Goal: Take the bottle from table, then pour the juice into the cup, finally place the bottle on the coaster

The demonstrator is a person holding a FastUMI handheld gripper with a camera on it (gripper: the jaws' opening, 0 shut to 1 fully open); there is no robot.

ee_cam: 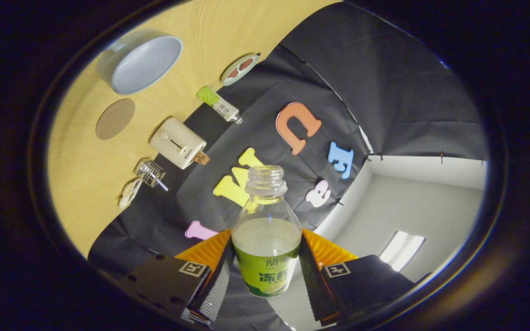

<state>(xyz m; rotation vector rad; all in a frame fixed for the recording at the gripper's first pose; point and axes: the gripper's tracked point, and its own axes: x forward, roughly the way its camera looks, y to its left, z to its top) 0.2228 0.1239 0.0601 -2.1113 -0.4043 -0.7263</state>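
Clamping both fingers on an uncapped juice bottle [267, 239], the gripper [267, 271] holds it lifted and rolled hard sideways, clear of the table [81, 184]. Beyond, a brown coaster [115, 118] lies beside a pale cup [145, 64] near the table's far edge. With the cup well apart, any further tipping risks spilling juice short of it.

uncapped bottle [267, 230] part-full, tilted, btwn fingers [216, 280]; cup [143, 62], coaster [115, 118] on table
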